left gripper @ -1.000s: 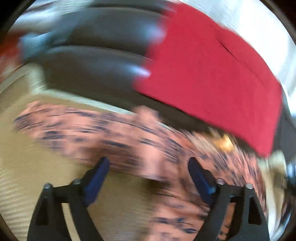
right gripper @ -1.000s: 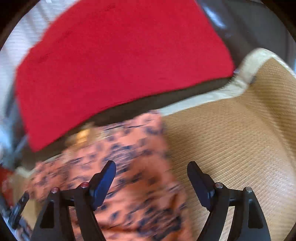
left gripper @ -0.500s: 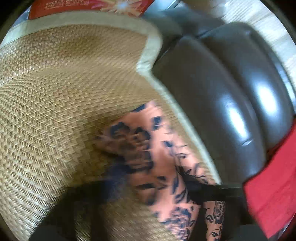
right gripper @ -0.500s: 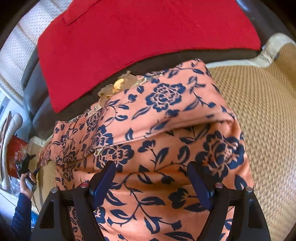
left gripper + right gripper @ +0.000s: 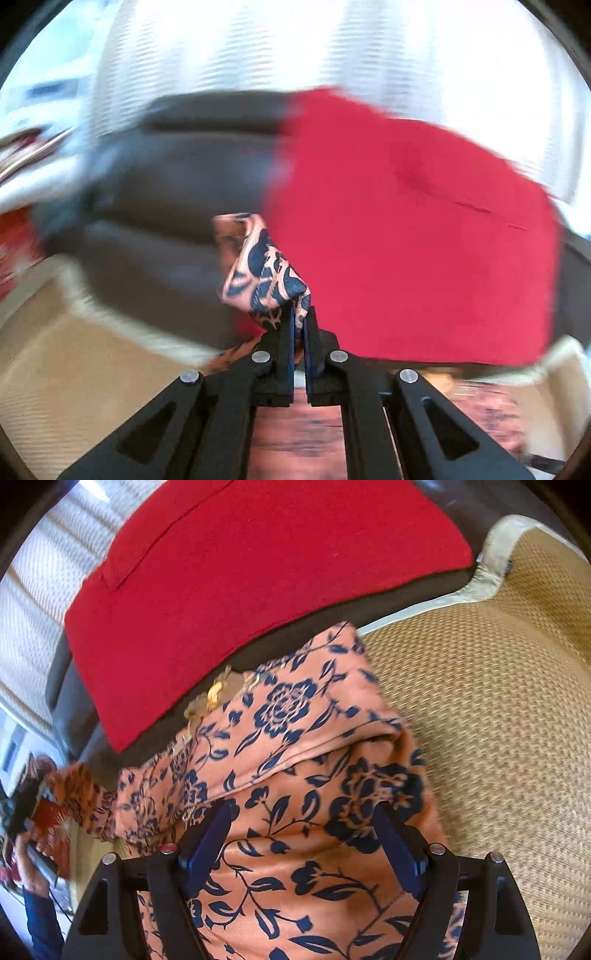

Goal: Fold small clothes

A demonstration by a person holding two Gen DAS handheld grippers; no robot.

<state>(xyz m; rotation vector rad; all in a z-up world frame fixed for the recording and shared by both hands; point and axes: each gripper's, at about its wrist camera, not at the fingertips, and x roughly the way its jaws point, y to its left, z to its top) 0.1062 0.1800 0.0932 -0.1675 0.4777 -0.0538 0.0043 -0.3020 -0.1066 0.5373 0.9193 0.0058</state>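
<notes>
Fabric fills most of what my right claw (image 5: 301, 843) looks down on: an orange garment (image 5: 295, 775) printed with navy flowers, lying on a woven mat (image 5: 498, 701). My right claw hangs over it with its jaws wide apart and nothing between them; the blue pads (image 5: 207, 845) frame the cloth without pressing on it. A fold runs across the garment ahead of the pads, so one layer lies over another there. The garment's far edge reaches the mat's pale border and the dark sofa back (image 5: 406, 602) behind it; its right edge lies on bare mat, and its left part trails off toward the mat's left side. A gold trim (image 5: 216, 696) shows at the far edge, just under the red cloth (image 5: 258, 572) draped over the sofa back.

My left claw (image 5: 298, 325) is closed tight on a corner of the garment (image 5: 266, 277), which bunches up and stands out of the fingertips, lifted clear of the mat (image 5: 55, 369). That view is badly blurred. More of the orange cloth shows under the claw, and the red cloth (image 5: 424, 240) fills the right side against the sofa back (image 5: 166, 184).

At the left edge of the right view a hand (image 5: 27, 864) in a dark blue sleeve (image 5: 42, 926) holds something I cannot make out. No container is in sight.
</notes>
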